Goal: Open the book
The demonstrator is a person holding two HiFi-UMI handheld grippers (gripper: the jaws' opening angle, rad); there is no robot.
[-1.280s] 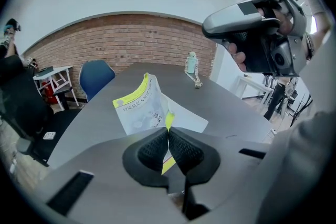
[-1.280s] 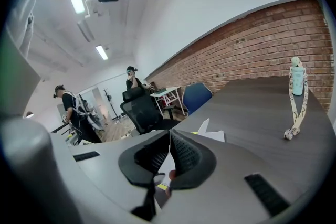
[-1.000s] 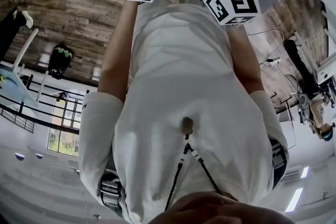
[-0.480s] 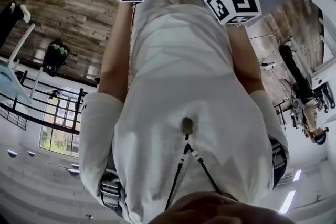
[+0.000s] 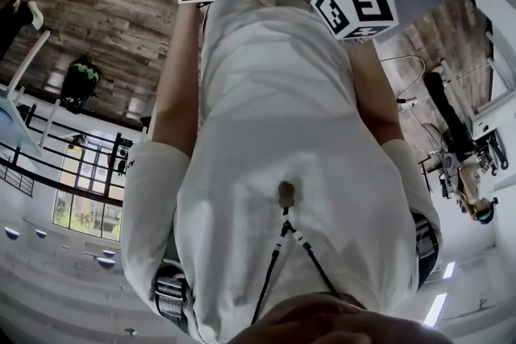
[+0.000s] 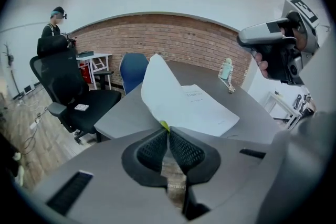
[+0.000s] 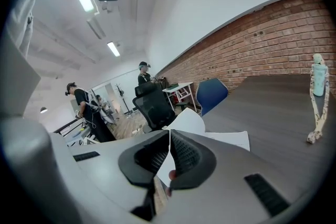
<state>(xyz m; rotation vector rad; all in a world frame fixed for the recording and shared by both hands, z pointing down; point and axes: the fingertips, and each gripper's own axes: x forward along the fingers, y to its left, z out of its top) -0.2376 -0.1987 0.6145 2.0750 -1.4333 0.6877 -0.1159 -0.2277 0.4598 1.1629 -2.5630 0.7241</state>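
Left tool (image 6: 168, 131) clenched on edge of top leaf (image 6: 160, 92). Leaf lifted, curling off book (image 6: 205, 110). Book flat on worktop (image 6: 118, 119), near its corner. Right tool (image 7: 170, 134) clamped shut, nothing in it, well apart from book. Leaf looks thin, floppy, tearable: pinch outer edge, swing gently over.

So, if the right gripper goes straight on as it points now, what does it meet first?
Most likely the lifted white page of the book, which rises straight behind the closed tips of the right gripper. The depth is unclear, so the gap cannot be judged.
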